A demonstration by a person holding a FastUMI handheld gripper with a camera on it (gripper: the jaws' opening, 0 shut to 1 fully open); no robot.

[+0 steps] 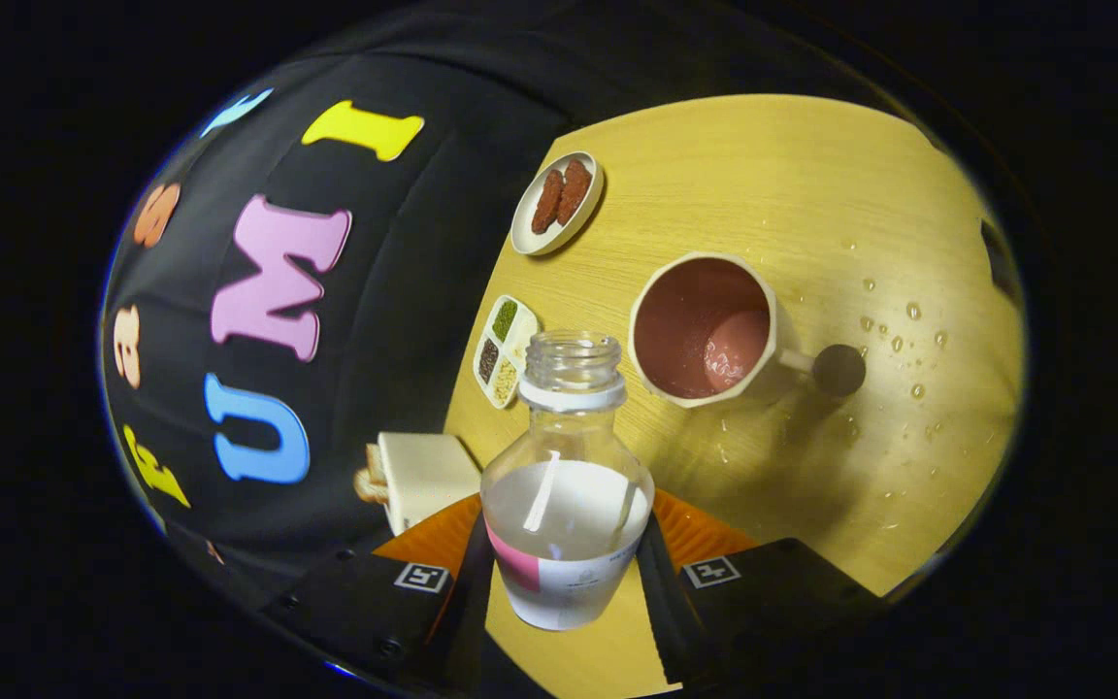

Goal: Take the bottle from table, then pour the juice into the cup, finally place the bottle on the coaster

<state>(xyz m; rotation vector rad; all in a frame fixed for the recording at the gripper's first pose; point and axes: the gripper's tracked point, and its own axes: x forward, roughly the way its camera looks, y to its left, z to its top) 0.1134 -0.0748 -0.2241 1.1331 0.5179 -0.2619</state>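
Note:
A clear uncapped bottle [567, 485] with white liquid in its lower part and a white and pink label is held between my fingers, its open mouth pointing ahead. My gripper [567, 573] is shut on the bottle's body. Just beyond the bottle's mouth and to its right stands a cream cup [709, 330] with a handle, holding pinkish liquid. An orange ribbed coaster [705, 529] lies on the wooden table [792, 175] behind the bottle, partly hidden by it and by my fingers.
Water drops [899, 340] dot the table right of the cup. A small oval dish with two brown pieces [559, 199] sits far ahead. A divided dish of grains [504, 349] lies left of the bottle's neck. A cream box with rope [418, 476] rests near the left finger.

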